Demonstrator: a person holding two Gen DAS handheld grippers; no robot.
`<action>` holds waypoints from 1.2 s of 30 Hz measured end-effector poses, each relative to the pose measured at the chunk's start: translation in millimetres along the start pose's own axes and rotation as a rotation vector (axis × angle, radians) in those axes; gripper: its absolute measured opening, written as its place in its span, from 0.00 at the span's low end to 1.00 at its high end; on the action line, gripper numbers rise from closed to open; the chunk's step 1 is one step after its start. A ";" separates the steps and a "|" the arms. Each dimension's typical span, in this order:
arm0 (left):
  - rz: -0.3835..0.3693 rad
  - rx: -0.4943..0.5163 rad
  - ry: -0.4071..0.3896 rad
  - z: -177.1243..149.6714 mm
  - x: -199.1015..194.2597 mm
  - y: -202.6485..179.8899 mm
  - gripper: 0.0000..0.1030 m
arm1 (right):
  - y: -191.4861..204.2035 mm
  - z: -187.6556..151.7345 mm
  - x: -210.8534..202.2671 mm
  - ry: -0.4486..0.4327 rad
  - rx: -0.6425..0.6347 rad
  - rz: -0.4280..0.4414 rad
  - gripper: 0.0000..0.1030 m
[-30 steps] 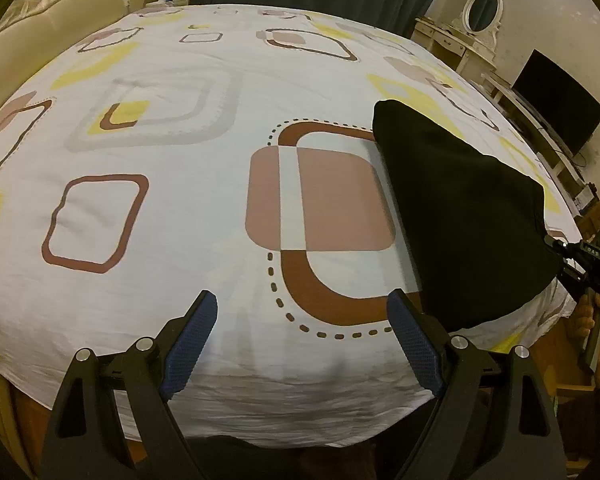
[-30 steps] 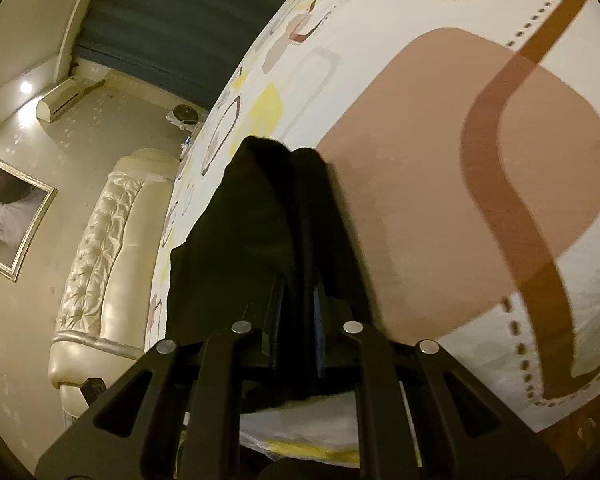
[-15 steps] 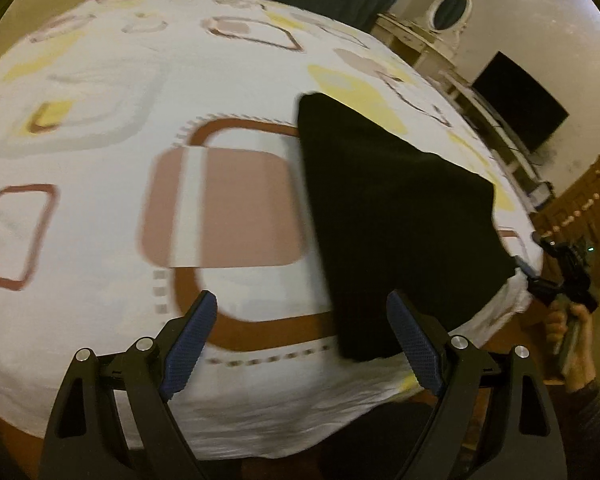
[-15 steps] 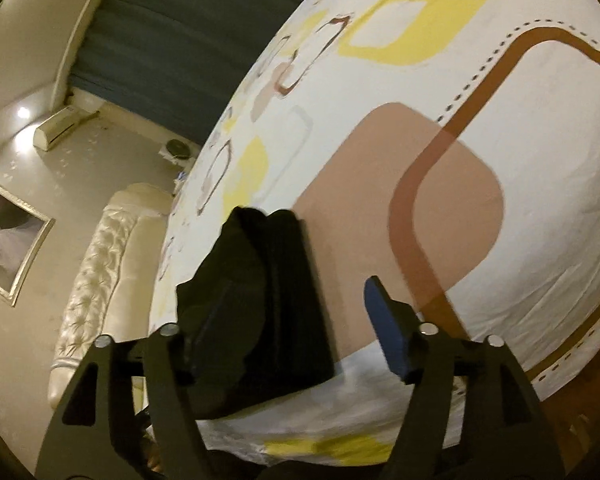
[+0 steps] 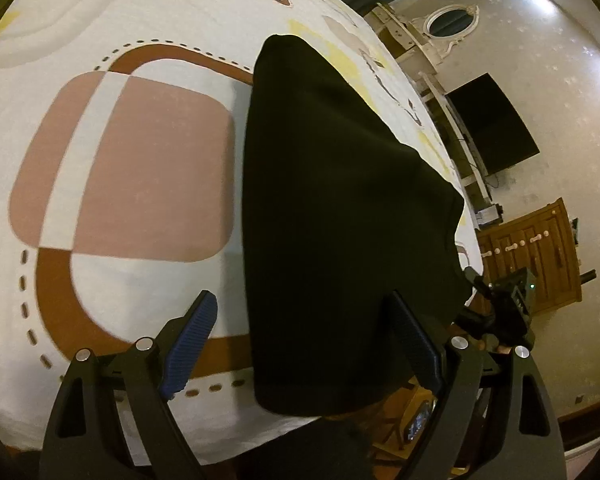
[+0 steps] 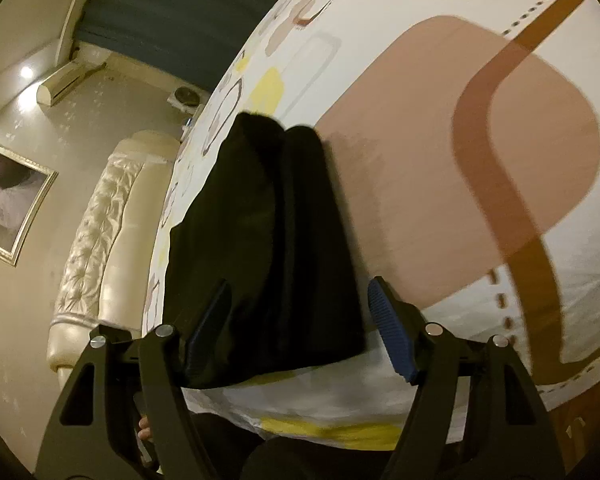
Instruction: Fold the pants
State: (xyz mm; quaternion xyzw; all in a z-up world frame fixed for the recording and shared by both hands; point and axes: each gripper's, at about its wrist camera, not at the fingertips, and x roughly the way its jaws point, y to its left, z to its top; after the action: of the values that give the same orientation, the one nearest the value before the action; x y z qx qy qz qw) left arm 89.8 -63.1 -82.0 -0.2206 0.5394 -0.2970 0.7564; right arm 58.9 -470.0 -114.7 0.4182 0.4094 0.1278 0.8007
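The black pants (image 5: 340, 208) lie folded in a long wedge on the patterned bedspread (image 5: 120, 160), their near end at the bed's front edge. My left gripper (image 5: 304, 344) is open, its jaws standing on either side of the pants' near left corner, just above it. In the right wrist view the pants (image 6: 268, 240) show stacked layers. My right gripper (image 6: 300, 332) is open and empty, its jaws on either side of the pants' near end. It also shows in the left wrist view (image 5: 496, 308), beside the pants' right edge.
A padded cream headboard (image 6: 100, 240) and a framed picture (image 6: 8, 196) are on the left of the right wrist view. A dresser with oval mirror (image 5: 440, 36), a dark TV (image 5: 492, 120) and a wooden cabinet (image 5: 540, 256) stand beyond the bed.
My right gripper has let go of the pants and opened, and the pants have dropped flat on the bed. My left gripper has swung right and now stands over the pants' near corner.
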 end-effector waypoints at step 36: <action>0.212 -0.025 -0.104 -11.1 -103.6 62.3 0.41 | 107.0 -41.9 103.6 0.166 -0.208 0.060 0.35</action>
State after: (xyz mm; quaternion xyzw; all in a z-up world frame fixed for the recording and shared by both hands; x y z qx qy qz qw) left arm 67.4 53.2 -55.3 -0.1866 0.5232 -0.1966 0.8079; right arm 107.2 -323.5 -101.9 0.3327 0.4461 0.2274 0.7991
